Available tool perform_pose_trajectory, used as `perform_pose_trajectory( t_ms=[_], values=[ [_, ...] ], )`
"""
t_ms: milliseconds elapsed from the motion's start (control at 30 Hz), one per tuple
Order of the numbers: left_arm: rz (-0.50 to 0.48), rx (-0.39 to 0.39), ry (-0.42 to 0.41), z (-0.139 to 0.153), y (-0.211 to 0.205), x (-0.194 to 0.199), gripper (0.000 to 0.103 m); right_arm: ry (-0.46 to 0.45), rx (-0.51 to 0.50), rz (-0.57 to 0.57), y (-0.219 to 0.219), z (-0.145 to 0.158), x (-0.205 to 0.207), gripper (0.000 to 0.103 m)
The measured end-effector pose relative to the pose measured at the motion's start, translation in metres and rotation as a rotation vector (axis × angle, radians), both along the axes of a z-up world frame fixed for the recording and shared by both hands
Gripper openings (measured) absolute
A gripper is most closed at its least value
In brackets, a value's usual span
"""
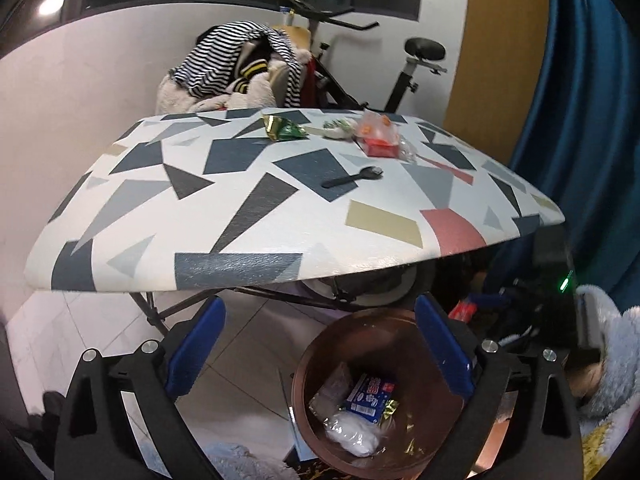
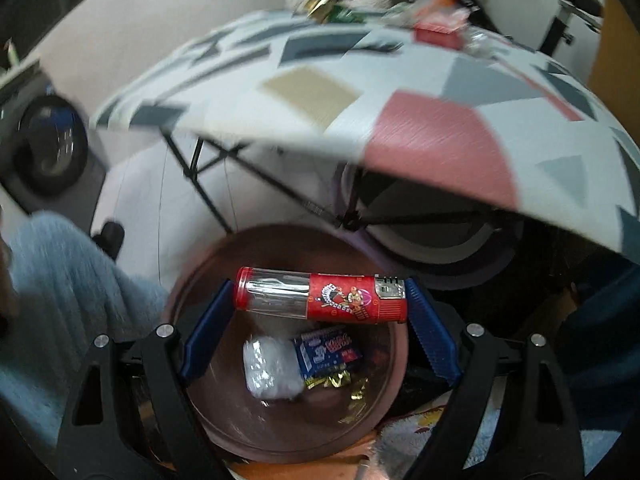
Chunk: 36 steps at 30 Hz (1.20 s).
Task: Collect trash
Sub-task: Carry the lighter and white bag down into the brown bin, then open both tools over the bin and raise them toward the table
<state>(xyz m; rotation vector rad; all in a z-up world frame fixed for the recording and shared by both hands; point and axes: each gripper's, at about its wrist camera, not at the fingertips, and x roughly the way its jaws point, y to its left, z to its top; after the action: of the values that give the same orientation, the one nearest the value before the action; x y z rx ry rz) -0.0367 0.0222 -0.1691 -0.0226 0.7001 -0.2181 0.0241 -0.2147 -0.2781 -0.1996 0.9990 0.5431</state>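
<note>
A brown bin stands on the floor under the table's front edge, holding a white plastic bag, a blue packet and gold wrappers. My left gripper hangs open over the bin's left rim with nothing between its blue fingers. My right gripper is shut on a red and clear tube, gripped end to end and held crosswise above the bin. On the table lie a green and gold wrapper, a red and orange bag of wrappers and a black plastic spoon.
The folding table has a geometric patterned top and black crossed legs. Behind it are a pile of clothes and an exercise bike. A blue curtain hangs on the right. A fuzzy sleeve shows on the left.
</note>
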Motion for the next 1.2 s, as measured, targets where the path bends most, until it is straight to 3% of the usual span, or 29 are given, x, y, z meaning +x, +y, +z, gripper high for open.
perform_pose_trajectory(
  t_ms=[300, 733, 833, 1200],
  values=[
    [0.018, 0.02, 0.007, -0.01, -0.002, 0.003, 0.093, 0.031, -0.052, 0.007, 0.009, -0.015, -0.003, 0.084],
    [0.081, -0.037, 0.033, -0.015, 0.012, 0.007, 0.093, 0.025, -0.046, -0.009, 0.005, -0.012, -0.001, 0.085],
    [0.078, -0.031, 0.033, -0.015, 0.011, 0.007, 0.093, 0.009, -0.047, -0.016, 0.005, -0.009, -0.002, 0.096],
    [0.072, -0.029, 0.034, -0.016, 0.01, 0.007, 0.093, -0.067, -0.004, -0.089, -0.013, 0.013, -0.002, 0.097]
  ],
)
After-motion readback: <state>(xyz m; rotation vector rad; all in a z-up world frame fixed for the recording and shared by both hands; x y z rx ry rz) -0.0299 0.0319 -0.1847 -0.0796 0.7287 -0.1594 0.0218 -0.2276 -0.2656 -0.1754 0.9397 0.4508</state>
